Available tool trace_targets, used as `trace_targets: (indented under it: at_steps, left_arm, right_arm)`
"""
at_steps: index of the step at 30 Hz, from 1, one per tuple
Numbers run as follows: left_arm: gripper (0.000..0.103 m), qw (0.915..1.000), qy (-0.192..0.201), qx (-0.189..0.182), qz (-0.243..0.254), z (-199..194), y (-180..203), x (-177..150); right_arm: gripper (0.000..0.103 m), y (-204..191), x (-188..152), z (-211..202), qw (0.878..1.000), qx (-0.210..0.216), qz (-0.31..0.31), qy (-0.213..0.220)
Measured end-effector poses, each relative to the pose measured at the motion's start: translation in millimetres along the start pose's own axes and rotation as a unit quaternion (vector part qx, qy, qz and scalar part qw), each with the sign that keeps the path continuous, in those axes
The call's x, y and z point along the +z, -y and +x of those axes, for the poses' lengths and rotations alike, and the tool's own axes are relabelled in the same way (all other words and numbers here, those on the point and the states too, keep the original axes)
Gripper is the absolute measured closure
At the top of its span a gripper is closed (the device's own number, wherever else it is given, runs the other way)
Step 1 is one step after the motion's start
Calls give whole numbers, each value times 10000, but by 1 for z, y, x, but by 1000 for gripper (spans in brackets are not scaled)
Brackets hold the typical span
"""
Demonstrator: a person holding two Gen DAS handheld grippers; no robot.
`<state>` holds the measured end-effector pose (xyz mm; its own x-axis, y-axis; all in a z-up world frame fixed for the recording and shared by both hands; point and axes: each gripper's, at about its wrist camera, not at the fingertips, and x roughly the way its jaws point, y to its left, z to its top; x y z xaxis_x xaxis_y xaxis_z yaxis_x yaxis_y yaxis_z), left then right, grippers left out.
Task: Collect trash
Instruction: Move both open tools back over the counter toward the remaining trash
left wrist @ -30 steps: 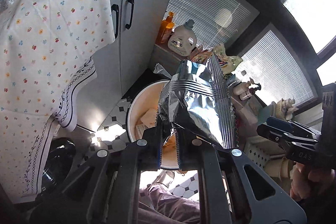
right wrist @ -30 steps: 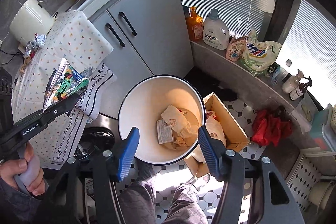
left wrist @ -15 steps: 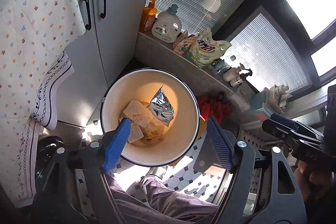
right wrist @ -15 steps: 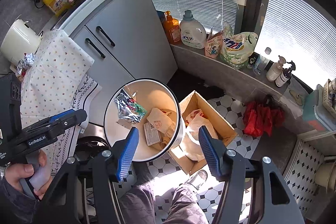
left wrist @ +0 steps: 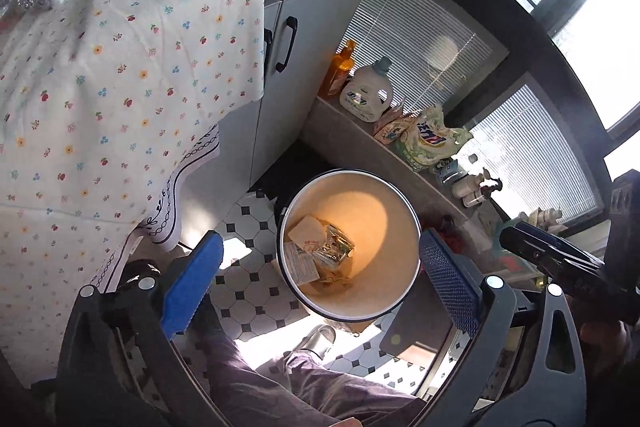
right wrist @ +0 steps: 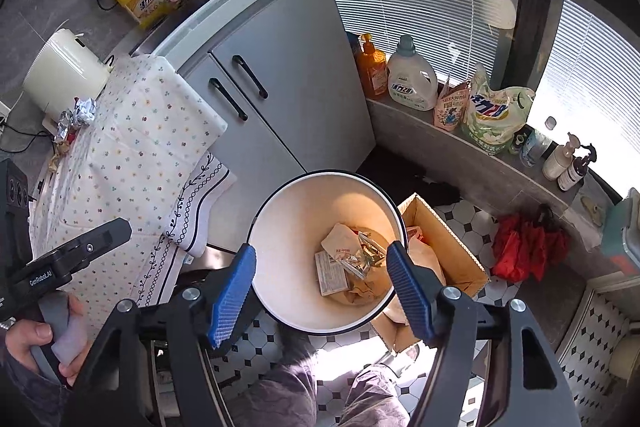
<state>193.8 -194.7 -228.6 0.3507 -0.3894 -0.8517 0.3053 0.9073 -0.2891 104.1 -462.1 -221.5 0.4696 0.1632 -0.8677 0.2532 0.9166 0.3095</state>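
The left hand-held gripper [left wrist: 316, 285] is hanging wide open above the round bin [left wrist: 404, 291] on the checkered floor [left wrist: 248, 227] — its 2 blue pads [left wrist: 192, 283] are gripping nothing. A foil wrapper [left wrist: 335, 247] is lying inside among paper scraps [left wrist: 306, 231]. The right hand-held gripper [left wrist: 516, 235] is showing at the frame's right edge — a floral tablecloth [left wrist: 120, 87] is draping the worktop beside.

Left gripper [left wrist: 320, 291] and right gripper [right wrist: 322, 291] — both spread wide, holding nothing.
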Motion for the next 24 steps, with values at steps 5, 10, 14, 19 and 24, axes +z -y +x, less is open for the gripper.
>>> trace_targets:
  at_steps: [5, 10, 14, 19, 24]
  left_arm:
    - [6, 9993, 261, 164, -202, -29, -38, 11]
    - [6, 9969, 549, 388, -400, -59, -78, 18]
    - [6, 9939, 754, 524, -610, -79, -111, 23]
    - [6, 9890, 1073, 661, -777, -101, -146, 27]
    - [6, 9838, 1310, 834, -901, -118, -177, 32]
  right_arm:
    - [17, -36, 17, -2, 9994, 0, -224, 246]
    - [12, -71, 35, 0, 9984, 130, -389, 393]
    - [11, -106, 45, 6, 9972, 271, -547, 426]
    - [8, -158, 55, 17, 9942, 391, -887, 463]
    - [8, -208, 64, 26, 9902, 506, -1207, 494]
